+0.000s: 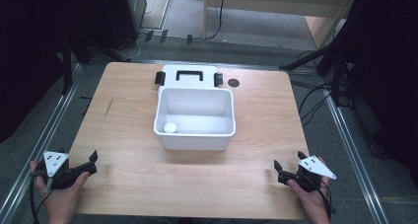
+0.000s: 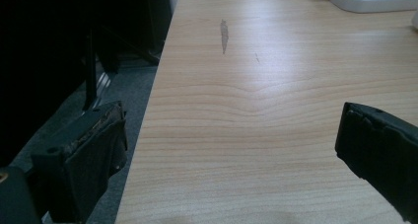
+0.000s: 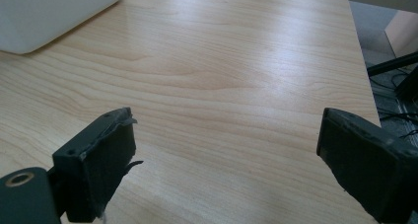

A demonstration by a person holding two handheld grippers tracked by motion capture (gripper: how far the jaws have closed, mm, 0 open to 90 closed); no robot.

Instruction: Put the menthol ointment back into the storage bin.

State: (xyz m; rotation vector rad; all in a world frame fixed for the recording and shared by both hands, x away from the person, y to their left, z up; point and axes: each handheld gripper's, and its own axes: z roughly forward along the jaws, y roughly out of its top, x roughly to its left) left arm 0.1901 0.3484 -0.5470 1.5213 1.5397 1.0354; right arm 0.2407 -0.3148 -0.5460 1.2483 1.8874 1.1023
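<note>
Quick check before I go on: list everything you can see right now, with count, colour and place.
Table: one, light wood, centre.
Box: one, white, open, mid-table.
Lid: one, white with black handle and clips, behind the box.
Small round thing: one, white, in the box's near-left corner.
Disc: one, dark, right of the lid.
Left gripper: black, open, near-left table edge.
Right gripper: black, open, near-right table edge.

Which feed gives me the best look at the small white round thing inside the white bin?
The high view: it looks down into the open white bin, with the small white round object at its near-left corner. The right gripper view catches just the bin's outer wall; the left gripper view a white edge, probably bin or lid.
</note>
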